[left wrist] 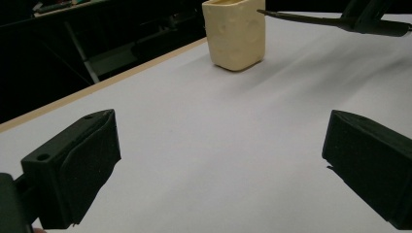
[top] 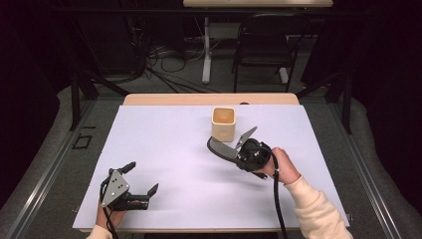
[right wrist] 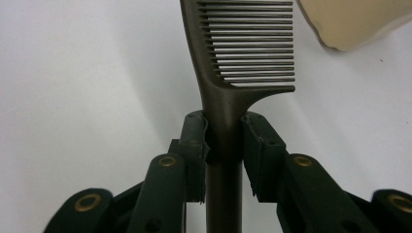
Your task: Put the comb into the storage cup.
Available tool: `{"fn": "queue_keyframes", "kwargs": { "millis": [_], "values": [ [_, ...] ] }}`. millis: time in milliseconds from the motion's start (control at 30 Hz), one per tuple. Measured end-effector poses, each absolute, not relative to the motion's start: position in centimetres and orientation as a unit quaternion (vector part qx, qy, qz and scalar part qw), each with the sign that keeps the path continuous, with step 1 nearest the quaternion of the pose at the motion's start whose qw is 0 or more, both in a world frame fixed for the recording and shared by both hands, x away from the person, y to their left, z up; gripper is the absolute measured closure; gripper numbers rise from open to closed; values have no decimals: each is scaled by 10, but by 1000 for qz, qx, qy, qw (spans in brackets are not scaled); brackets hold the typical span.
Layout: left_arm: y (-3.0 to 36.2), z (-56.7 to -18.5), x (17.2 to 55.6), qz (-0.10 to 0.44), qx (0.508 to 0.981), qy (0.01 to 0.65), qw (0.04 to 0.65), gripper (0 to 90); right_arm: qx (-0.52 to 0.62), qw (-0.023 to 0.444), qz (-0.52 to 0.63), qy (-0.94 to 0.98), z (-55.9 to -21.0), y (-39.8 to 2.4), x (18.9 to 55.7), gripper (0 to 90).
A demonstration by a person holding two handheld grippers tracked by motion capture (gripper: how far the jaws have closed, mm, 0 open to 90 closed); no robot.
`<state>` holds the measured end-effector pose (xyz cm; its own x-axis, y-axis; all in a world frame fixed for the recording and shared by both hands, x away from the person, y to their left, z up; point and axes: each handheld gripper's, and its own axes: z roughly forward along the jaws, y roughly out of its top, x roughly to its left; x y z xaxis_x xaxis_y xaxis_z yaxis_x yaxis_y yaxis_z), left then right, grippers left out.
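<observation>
Right gripper view: comb [right wrist: 228, 58] between claw [right wrist: 223, 138] pads

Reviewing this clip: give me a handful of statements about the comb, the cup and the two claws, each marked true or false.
1. The right claw is shut on the comb by its handle. True.
2. The left claw holds the cup. False: its jaws stand open with nothing between them, and the cup stands farther off.
3. The comb already sits inside the cup. False: it is outside, beside the cup, in the claw.
4. The cup stands upright on the white table. True.
</observation>
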<state>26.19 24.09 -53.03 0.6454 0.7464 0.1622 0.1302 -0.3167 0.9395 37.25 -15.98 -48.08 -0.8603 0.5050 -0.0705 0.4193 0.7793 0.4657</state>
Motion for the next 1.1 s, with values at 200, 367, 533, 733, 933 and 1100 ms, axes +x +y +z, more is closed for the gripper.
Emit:
{"fn": "queue_keyframes", "kwargs": {
  "millis": [200,367,533,733,933,1100],
  "values": [
    [241,-530,262,304,752,291,507,4,251,101,237,933,-478,-166,371,716],
    [241,-530,262,303,753,291,507,4,252,103,250,929,-476,-170,370,716],
    [241,-530,262,304,752,292,507,5,260,106,257,925,-476,-174,371,716],
    [241,-530,262,304,752,292,507,4,263,108,267,921,-474,-177,370,716],
    [241,-530,262,304,751,292,507,5,266,112,274,918,-472,-180,369,716],
    [241,-530,262,304,752,292,507,5,266,115,279,916,-470,-182,369,716]
  ]
}}
